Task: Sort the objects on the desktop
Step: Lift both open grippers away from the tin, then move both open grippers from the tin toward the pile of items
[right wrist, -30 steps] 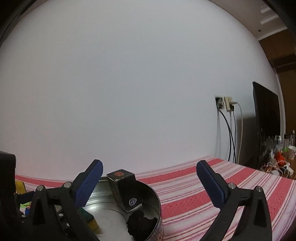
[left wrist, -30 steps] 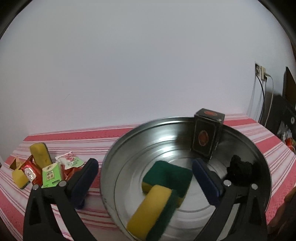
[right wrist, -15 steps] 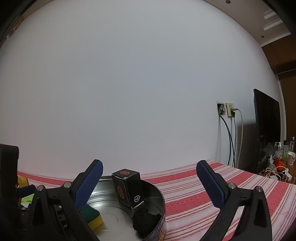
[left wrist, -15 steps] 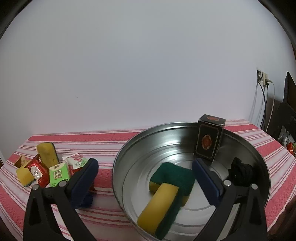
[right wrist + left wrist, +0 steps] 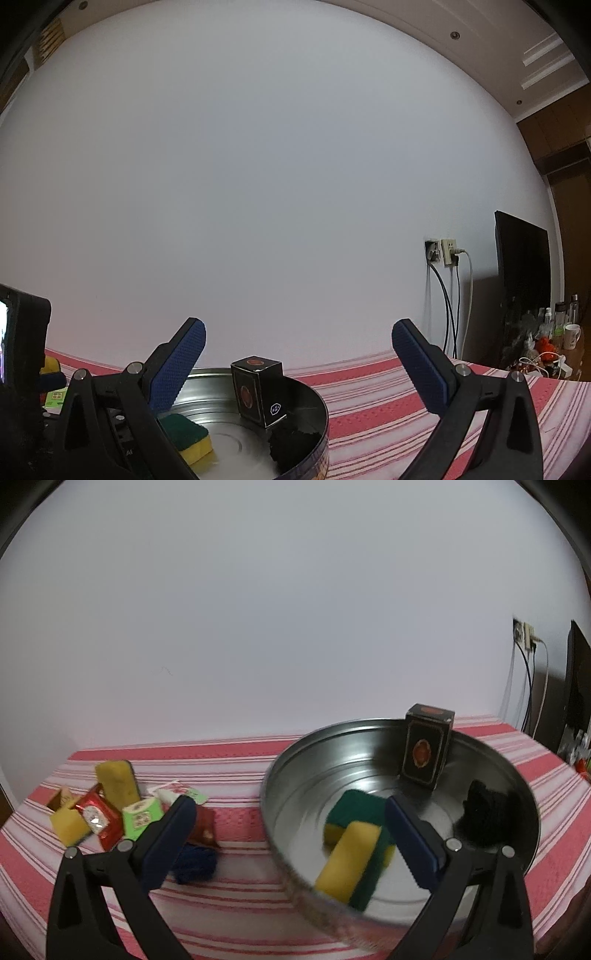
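Inside the round metal tin (image 5: 295, 775) lie two yellow-green sponges (image 5: 351, 864), both hand-held grippers (image 5: 288, 840) (image 5: 299, 363) spread wide, empty.

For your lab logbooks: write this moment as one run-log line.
left gripper: open, empty | right gripper: open, empty | metal tin: two sponges, black box

The near rim of the metal tin (image 5: 306, 904) is smeared by motion blur. The blue yarn bundle (image 5: 195, 862) is partly covered by a finger (image 5: 168, 842) of the left gripper. The print on the green packet (image 5: 142, 818) cannot be read. In the right wrist view, the black object (image 5: 291, 441) is partly hidden by the tin's wall.
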The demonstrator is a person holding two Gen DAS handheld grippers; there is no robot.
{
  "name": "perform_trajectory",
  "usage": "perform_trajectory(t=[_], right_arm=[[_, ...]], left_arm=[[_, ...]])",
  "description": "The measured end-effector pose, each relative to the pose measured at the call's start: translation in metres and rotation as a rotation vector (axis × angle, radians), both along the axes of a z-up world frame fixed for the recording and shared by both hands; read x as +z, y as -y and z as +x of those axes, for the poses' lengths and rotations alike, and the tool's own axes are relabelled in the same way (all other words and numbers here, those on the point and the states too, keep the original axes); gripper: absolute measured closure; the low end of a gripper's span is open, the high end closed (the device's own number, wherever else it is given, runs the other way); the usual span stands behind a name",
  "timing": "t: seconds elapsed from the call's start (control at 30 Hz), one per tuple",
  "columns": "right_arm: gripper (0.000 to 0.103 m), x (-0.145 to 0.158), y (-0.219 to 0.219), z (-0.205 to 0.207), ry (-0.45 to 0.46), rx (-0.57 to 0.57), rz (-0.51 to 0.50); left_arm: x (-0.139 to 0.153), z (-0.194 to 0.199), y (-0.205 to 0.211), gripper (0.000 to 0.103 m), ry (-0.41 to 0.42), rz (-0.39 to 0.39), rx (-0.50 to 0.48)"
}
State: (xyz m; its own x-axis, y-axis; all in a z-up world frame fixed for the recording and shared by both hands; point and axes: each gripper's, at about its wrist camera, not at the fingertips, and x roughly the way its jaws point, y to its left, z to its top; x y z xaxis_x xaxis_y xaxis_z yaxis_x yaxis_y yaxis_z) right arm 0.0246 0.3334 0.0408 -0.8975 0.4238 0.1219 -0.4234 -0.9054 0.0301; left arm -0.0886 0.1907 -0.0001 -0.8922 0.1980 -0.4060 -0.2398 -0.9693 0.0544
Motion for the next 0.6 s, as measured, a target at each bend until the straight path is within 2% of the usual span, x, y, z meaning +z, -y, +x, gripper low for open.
perform_trajectory(t=[0.3,0.6], right_arm=[[0.001,-0.006,0.013,0.003,0.014,0.089,-0.178],[0.001,-0.008,0.051,-0.002,0.049,0.154,-0.196]], left_arm=[[0.002,0.001,0.037,0.001,-0.009,-0.015,0.059],[0.001,-0.001,0.083,0.001,0.012,0.015,0.124]])
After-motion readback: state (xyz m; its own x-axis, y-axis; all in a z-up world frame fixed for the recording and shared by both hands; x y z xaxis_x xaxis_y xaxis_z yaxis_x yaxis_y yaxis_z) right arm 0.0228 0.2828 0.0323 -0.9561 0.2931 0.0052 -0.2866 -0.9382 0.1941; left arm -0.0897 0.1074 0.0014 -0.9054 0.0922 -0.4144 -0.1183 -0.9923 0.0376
